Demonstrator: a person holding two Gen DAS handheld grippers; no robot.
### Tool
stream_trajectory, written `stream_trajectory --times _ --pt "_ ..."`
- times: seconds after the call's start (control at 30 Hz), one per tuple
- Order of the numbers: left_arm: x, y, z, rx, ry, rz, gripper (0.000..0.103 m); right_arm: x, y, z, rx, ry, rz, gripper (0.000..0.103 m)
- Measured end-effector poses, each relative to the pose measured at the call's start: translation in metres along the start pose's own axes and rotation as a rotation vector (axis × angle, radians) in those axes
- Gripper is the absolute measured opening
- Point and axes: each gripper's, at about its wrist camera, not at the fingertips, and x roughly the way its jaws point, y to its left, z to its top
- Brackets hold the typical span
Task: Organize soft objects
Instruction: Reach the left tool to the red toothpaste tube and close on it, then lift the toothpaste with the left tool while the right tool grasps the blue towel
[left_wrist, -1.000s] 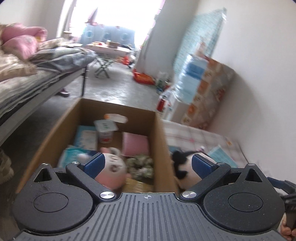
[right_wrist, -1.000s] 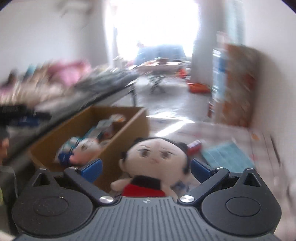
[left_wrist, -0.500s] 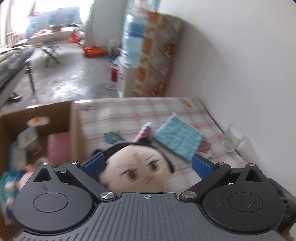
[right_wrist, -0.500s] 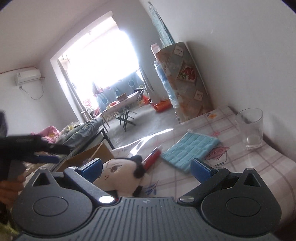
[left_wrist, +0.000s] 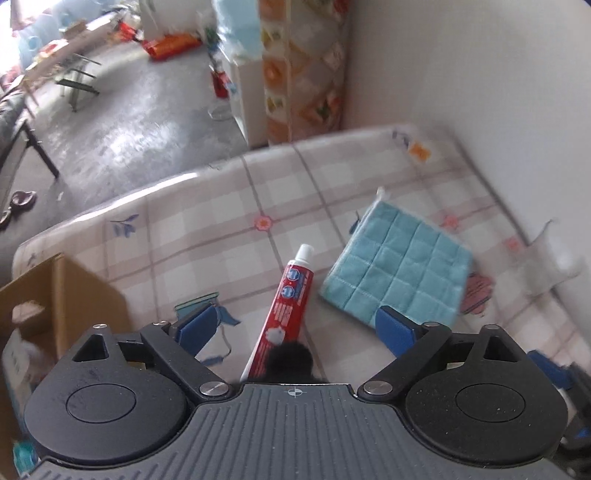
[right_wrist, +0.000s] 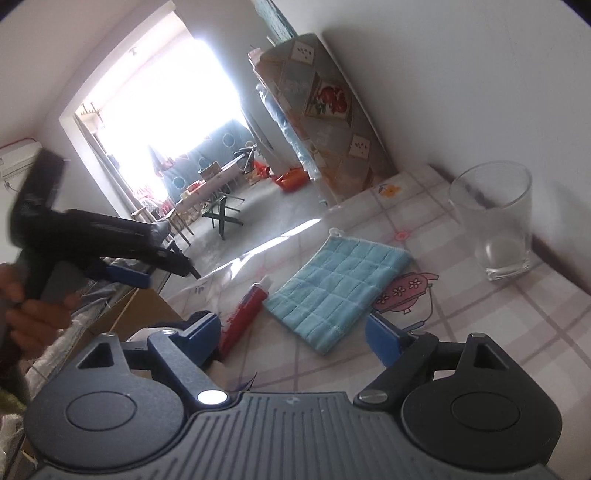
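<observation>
A: Where do my claws stand?
B: My left claw and right claw are both spread, pinching nothing. The blue cloth lies flat on the checked surface, just beside the red tube.

Daylight floods in through the far doorway, blown out white; the glass smears with blur, and edges bend fisheye-round.

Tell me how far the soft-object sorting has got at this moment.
Little can be confirmed done: the cardboard box shows only blurred contents. Nothing in hand: left gripper and right gripper are open. Left: the blue cloth and a doll's dark hair remain on the table beside the toothpaste.
</observation>
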Motion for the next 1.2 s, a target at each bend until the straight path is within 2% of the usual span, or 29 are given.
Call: stream_trajectory --times 0.13,0.23,0.47,0.5,0.57,0.67,0.83,0.97,1.2 --pt "0.042 -0.008 0.015 0.091 0.107 0.027 0.082 0.01 -0.006 0.003 -0.007 -0.011 0.014 0.088" --pt "0.063 -0.01 0.022 0.127 0.147 0.049 0.074 0.012 -0.012 0.003 -0.007 -0.024 0.018 0.088" --pt "0.09 -0.007 0.027 0.148 0.214 0.065 0.052 0.009 -0.025 0.001 0.015 -0.039 0.038 0.088" --pt "0.093 -0.006 0.026 0.147 0.221 0.061 0.051 0.009 -0.027 0.002 0.018 -0.041 0.042 0.088" --pt "0.092 -0.006 0.028 0.146 0.211 0.049 0.046 0.008 -0.029 0.002 0.025 -0.045 0.05 0.088" --pt "0.09 -0.005 0.028 0.128 0.209 0.013 0.03 0.007 -0.03 0.0 0.025 -0.048 0.053 0.088" --pt "0.085 -0.011 0.023 0.137 0.157 0.056 0.027 0.007 -0.034 -0.003 0.027 -0.047 0.037 0.088" --pt "0.067 -0.009 0.023 0.102 0.08 0.055 0.027 0.006 -0.037 -0.004 0.036 -0.052 0.024 0.088" --pt "0.012 -0.005 0.015 0.039 -0.12 0.032 0.026 0.008 -0.037 -0.005 0.021 -0.066 -0.01 0.088"
